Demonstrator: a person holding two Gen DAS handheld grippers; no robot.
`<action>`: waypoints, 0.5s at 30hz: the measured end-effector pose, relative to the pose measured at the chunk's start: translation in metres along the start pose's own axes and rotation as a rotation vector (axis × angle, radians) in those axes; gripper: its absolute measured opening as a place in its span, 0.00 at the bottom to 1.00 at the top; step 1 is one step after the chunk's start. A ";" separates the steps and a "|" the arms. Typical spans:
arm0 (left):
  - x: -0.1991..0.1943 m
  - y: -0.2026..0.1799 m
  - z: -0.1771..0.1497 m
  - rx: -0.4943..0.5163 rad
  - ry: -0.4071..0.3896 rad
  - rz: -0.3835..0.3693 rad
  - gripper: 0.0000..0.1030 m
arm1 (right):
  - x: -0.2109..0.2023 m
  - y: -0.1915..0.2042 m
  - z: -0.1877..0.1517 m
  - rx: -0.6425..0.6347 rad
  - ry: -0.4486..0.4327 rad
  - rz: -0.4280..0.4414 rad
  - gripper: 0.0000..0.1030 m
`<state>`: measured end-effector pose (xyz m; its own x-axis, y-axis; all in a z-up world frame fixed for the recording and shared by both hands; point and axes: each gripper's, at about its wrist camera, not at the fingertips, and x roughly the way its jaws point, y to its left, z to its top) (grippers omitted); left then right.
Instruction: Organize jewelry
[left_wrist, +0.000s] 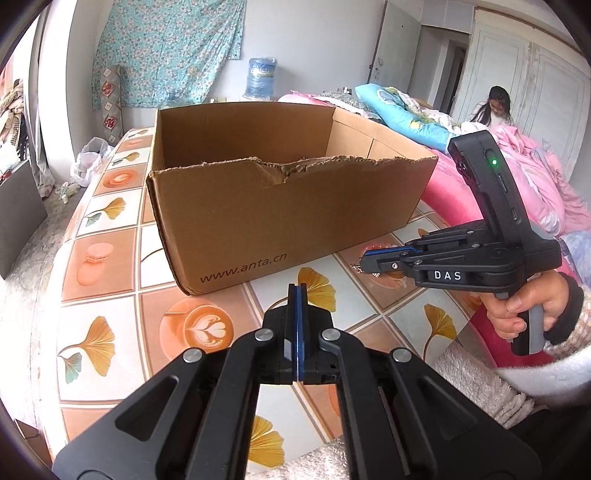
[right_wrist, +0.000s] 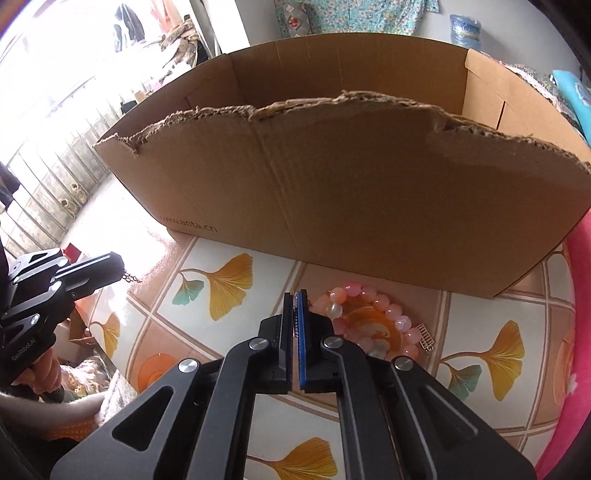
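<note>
A pink beaded bracelet (right_wrist: 369, 295) with a small gold charm (right_wrist: 424, 338) lies on the tiled tablecloth, just in front of an open cardboard box (right_wrist: 369, 192). My right gripper (right_wrist: 295, 295) is shut at the bracelet's left edge. A silvery sliver shows between its pads, and a thin chain (left_wrist: 357, 267) hangs at its tip (left_wrist: 365, 258). My left gripper (left_wrist: 297, 290) is shut over the cloth in front of the box (left_wrist: 258, 221). In the right wrist view a short dark chain (right_wrist: 132, 277) dangles from the left gripper's tip (right_wrist: 120, 267).
The box is deep, with a torn near rim. The patterned table (left_wrist: 110, 258) drops off at the left. Pink bedding (left_wrist: 517, 177) lies to the right, where a person (left_wrist: 493, 107) sits far back. A hand (left_wrist: 524, 306) holds the right gripper's handle. A water jug (left_wrist: 261, 77) stands behind the box.
</note>
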<state>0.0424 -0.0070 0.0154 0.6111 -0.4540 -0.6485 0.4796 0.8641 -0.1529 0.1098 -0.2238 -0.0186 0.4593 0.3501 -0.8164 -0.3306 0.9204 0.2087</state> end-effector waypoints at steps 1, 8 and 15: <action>-0.002 0.001 0.000 0.001 -0.004 0.002 0.00 | -0.005 -0.003 0.000 0.014 -0.011 0.011 0.02; -0.013 0.007 0.003 -0.006 -0.024 0.010 0.00 | -0.040 -0.011 0.004 0.053 -0.088 0.058 0.02; -0.038 0.003 0.021 0.008 -0.084 -0.008 0.00 | -0.082 -0.011 0.021 0.058 -0.180 0.108 0.02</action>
<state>0.0342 0.0080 0.0552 0.6577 -0.4782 -0.5821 0.4899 0.8585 -0.1516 0.0937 -0.2587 0.0572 0.5655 0.4679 -0.6792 -0.3404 0.8825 0.3245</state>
